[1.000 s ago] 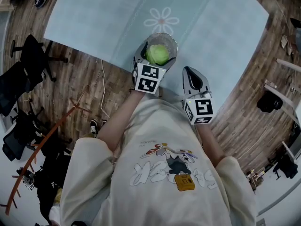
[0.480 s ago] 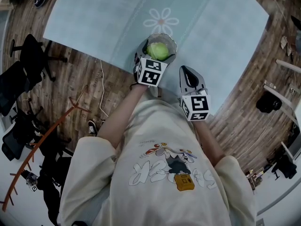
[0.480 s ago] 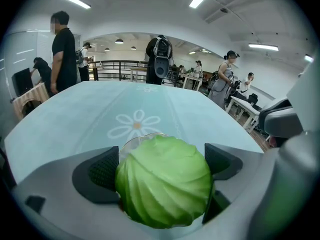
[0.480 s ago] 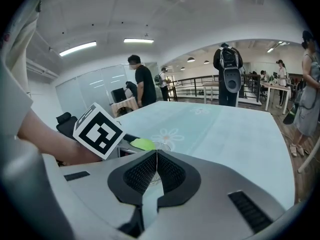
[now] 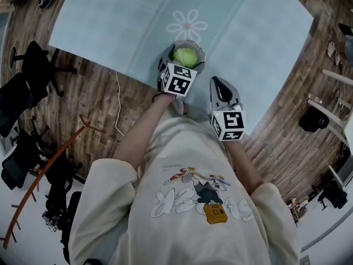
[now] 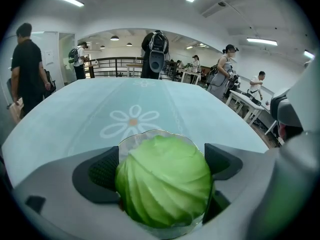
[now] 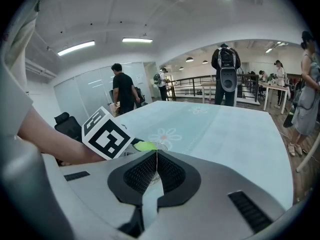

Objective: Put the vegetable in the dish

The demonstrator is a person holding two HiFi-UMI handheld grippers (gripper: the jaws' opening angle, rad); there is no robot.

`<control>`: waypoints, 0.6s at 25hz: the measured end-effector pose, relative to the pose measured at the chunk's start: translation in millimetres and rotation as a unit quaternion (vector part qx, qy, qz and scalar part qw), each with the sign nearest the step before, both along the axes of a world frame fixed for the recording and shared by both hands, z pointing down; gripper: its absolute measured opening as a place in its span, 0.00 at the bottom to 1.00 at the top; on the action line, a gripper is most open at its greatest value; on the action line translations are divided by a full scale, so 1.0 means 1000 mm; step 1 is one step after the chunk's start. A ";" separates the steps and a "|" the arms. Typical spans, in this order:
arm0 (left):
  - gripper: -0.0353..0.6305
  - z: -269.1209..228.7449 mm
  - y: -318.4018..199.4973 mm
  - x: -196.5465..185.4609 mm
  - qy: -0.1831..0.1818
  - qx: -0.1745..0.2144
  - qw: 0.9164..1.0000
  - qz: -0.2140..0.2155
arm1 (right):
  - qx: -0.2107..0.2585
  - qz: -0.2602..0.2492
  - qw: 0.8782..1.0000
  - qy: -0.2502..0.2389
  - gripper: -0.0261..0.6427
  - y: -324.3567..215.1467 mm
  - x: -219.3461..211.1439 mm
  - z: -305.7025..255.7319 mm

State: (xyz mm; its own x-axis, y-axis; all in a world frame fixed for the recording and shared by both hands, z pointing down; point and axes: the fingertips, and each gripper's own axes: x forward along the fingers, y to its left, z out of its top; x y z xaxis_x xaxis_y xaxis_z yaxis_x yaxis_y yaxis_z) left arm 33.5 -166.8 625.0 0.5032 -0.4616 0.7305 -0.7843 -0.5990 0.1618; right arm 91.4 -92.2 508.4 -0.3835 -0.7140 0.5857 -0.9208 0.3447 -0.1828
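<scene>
A: Green cabbage (image 6: 164, 181) sits in the glass dish (image 6: 150, 133) on the worktop (image 5: 248, 32). We read the left gripper (image 6: 162, 165) jaws as wide, clamping its sides.
B: On the right gripper (image 7: 156, 166) we see jaws pressed together, empty.

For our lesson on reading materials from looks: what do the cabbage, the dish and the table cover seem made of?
Cabbage: probably moulded plastic rather than real; smooth, faintly waxy, with very regular ridges.
Dish: clear glass or clear plastic, glossy; the table shows through its scalloped rim.
Table cover: pale blue, matte, with a printed flower; cloth or vinyl, I cannot tell.
</scene>
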 end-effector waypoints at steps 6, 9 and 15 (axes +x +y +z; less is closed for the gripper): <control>0.87 0.009 -0.003 0.001 -0.011 -0.002 1.000 0.007 | -0.001 0.002 1.000 0.000 0.08 -0.002 0.000 0.000; 0.87 0.011 -0.005 0.002 -0.012 -0.008 1.000 0.008 | -0.002 0.002 1.000 0.000 0.08 -0.003 0.002 0.000; 0.87 0.017 -0.004 0.005 -0.029 -0.010 0.999 0.016 | -0.002 0.004 1.000 0.000 0.08 -0.003 0.005 0.001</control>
